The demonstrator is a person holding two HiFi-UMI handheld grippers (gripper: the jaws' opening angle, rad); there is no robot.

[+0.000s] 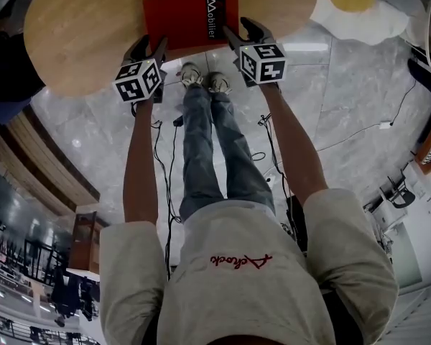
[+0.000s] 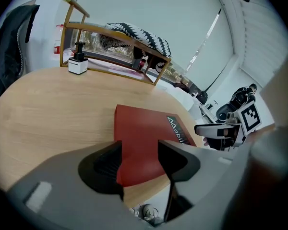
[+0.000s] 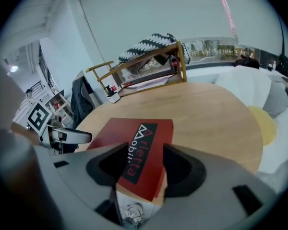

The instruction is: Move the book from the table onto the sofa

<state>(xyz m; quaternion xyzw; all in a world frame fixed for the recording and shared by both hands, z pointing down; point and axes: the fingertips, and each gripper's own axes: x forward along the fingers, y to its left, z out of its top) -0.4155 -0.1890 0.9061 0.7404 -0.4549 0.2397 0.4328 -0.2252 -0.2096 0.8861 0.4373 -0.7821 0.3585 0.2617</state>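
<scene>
While my left gripper (image 1: 149, 47) and right gripper (image 1: 242, 31) gape apart, flat red book (image 1: 179, 13) lies on round wood table (image 1: 79, 27); rack (image 3: 149, 66) beyond.

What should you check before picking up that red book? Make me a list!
1. Book lying flat on the table, near its edge: ok.
2. Nothing lying on top of the book: ok.
3. Left hand-held gripper with jaws apart, at the book's near left corner: ok.
4. Right hand-held gripper with jaws apart, at the near right corner: ok.
5. Book gripped: not ok, neither hand-held gripper presses on it yet.
</scene>
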